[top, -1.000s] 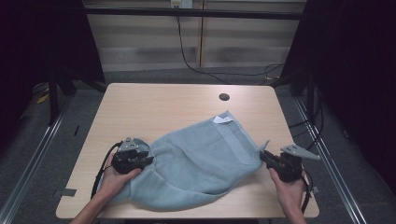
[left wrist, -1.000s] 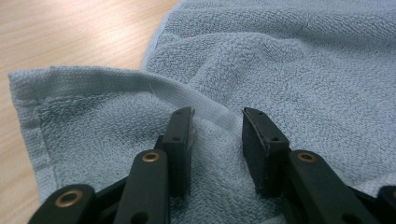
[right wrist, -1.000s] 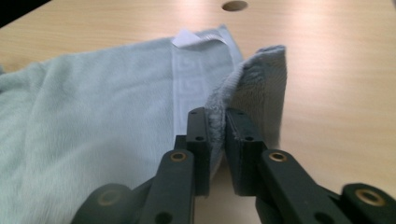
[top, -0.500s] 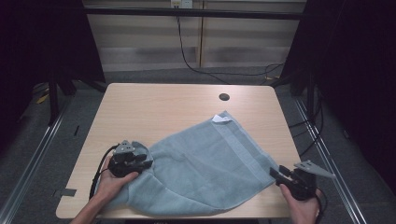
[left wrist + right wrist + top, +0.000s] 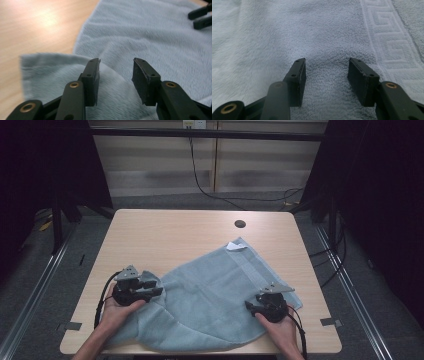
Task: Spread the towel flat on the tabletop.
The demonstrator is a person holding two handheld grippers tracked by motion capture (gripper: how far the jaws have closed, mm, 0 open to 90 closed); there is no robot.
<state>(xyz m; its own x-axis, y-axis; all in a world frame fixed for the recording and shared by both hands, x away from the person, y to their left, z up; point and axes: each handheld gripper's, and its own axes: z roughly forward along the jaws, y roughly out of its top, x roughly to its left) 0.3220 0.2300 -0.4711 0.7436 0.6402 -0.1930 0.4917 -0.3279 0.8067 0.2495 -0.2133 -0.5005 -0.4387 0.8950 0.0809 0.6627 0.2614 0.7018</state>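
A light blue towel [image 5: 215, 290] lies spread and rumpled over the near half of the wooden table [image 5: 170, 235]. My left gripper [image 5: 157, 287] sits at its left edge, pointing right. Its jaws have just been opening and stand open over a raised fold of the towel [image 5: 150, 32], with the pads clear of the cloth. My right gripper [image 5: 248, 306] rests low over the towel's right part, pointing left. Its jaws have also just been opening and stand open above flat cloth [image 5: 287, 32], beside a woven key-pattern border [image 5: 387, 45]. The right gripper's jaws [image 5: 200, 16] show far off in the left gripper view.
A white label [image 5: 234, 246] marks the towel's far corner. A round cable hole [image 5: 240, 224] sits in the table's far part. The towel's near edge reaches the table's front edge. Dark floor, rails and a cable [image 5: 200, 180] surround the table.
The right gripper swung out toward the table's right front corner, then came left onto the towel with its jaws wider. The towel's right corner now lies flat. The left gripper stayed and opened wider.
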